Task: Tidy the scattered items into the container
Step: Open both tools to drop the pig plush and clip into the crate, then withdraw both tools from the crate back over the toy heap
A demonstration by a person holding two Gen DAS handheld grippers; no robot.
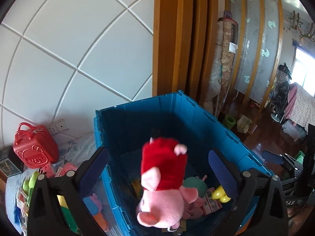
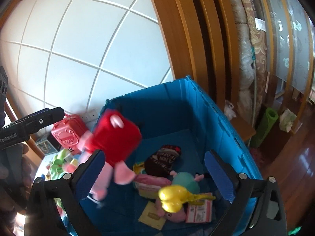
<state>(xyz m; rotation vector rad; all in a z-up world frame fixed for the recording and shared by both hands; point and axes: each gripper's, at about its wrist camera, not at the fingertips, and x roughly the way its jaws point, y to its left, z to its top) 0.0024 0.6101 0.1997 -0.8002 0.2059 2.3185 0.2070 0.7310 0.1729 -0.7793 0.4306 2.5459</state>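
Nearest to me, the left gripper (image 1: 157,169) has its two blue-padded fingers (image 1: 97,167) spread wide apart, gripping nothing. A plush pig in a red dress (image 1: 163,186) hangs head-down in the gap between them, touching neither pad as far as I can tell, above the open blue container (image 1: 196,116). Its outline is blurred, so I judge it to be loose and falling.

The right gripper (image 2: 155,175) also has its fingers spread wide and empty. A yellow plastic toy (image 2: 175,197) sits in the gap, blurred too, above the things already in the container: a teal plush (image 2: 186,181), a pink carton (image 2: 198,210), a yellow card (image 2: 151,216) and a dark knitted item (image 2: 163,159).

The risks, as I judge them. In the right view the pig appears close to the container's near-left wall, so it could catch the rim and tip out onto the blue-patterned surface outside. The yellow toy is hard and light and could bounce off the soft heap, though the walls look high enough to keep it in. My open fingers are close to the rim, and lowering either hand could knock the wall.

Beyond the container's left side, more scattered items remain: green and pink soft things (image 2: 59,163), flat packets, and a red toy suitcase (image 1: 35,145) by the tiled wall. The job is not finished.
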